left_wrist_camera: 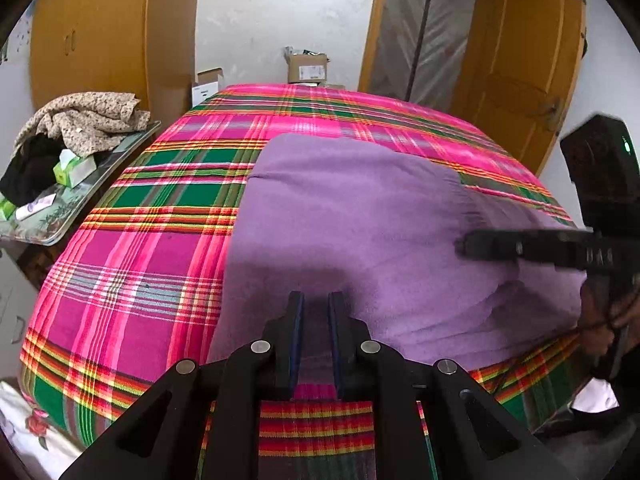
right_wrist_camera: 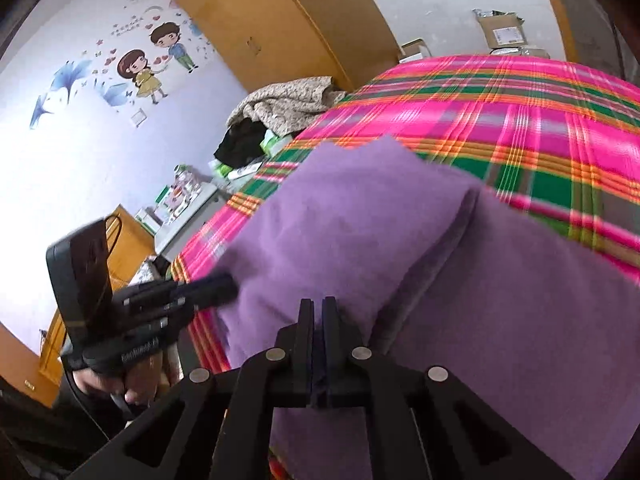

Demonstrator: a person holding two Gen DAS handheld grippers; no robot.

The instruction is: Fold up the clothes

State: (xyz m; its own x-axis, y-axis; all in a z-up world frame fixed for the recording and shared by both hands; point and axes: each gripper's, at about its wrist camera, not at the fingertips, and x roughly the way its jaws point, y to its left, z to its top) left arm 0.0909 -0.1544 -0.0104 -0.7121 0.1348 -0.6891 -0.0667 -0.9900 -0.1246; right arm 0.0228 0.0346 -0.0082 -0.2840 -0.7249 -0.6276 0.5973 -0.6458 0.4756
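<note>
A purple knit garment (left_wrist_camera: 352, 216) lies folded on the pink, green and orange plaid bed cover (left_wrist_camera: 160, 184). It also shows in the right wrist view (right_wrist_camera: 400, 240), with a folded layer on top at the left. My left gripper (left_wrist_camera: 316, 300) is over the garment's near edge, its jaws a little apart with nothing between them. It shows from the side in the right wrist view (right_wrist_camera: 224, 286). My right gripper (right_wrist_camera: 319, 304) hovers over the garment, jaws closed together, holding nothing. It enters the left wrist view (left_wrist_camera: 464, 246) from the right.
A side table (left_wrist_camera: 132, 144) at the left carries a heap of clothes (left_wrist_camera: 88, 116) and tissue boxes (left_wrist_camera: 74, 168). Wooden wardrobes (left_wrist_camera: 96, 32), a door (left_wrist_camera: 520, 68) and cardboard boxes (left_wrist_camera: 306, 66) stand beyond the bed. A wall with cartoon stickers (right_wrist_camera: 140, 68) is at the left.
</note>
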